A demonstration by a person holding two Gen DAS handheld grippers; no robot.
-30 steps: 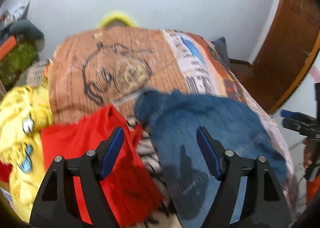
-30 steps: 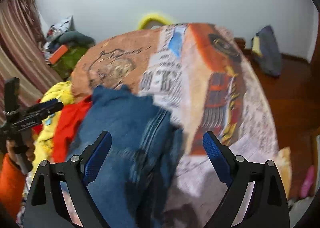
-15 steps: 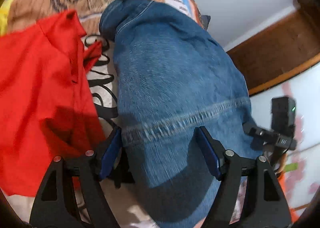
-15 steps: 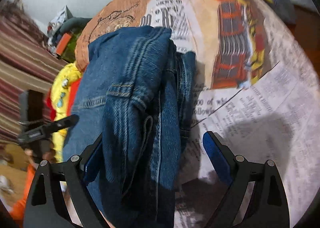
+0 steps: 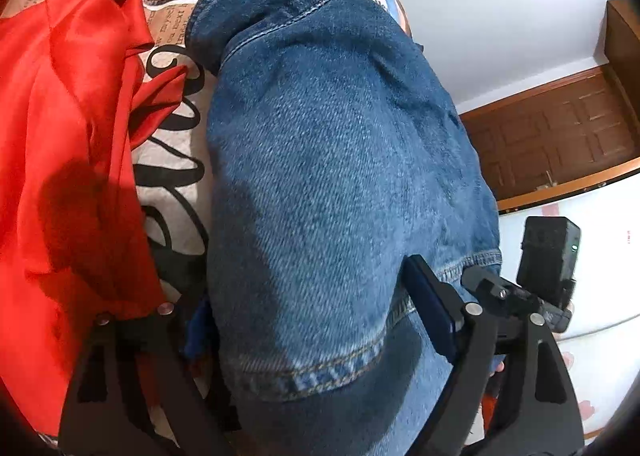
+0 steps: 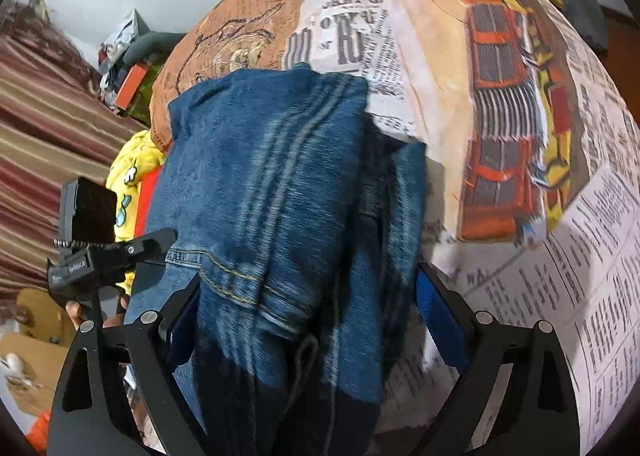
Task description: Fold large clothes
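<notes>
The blue jeans lie bunched on the bed, over its newspaper-print cover. The left hand-held gripper straddles the jeans' hem with its jaws wide, having just been opening, denim between them but not pinched. The right hand-held gripper also stands wide over a folded seam of the jeans. A red garment lies just beside the jeans.

Blue denim jeans, bunched in thick mound on printed bedspread, hem stitching facing up.
</notes>
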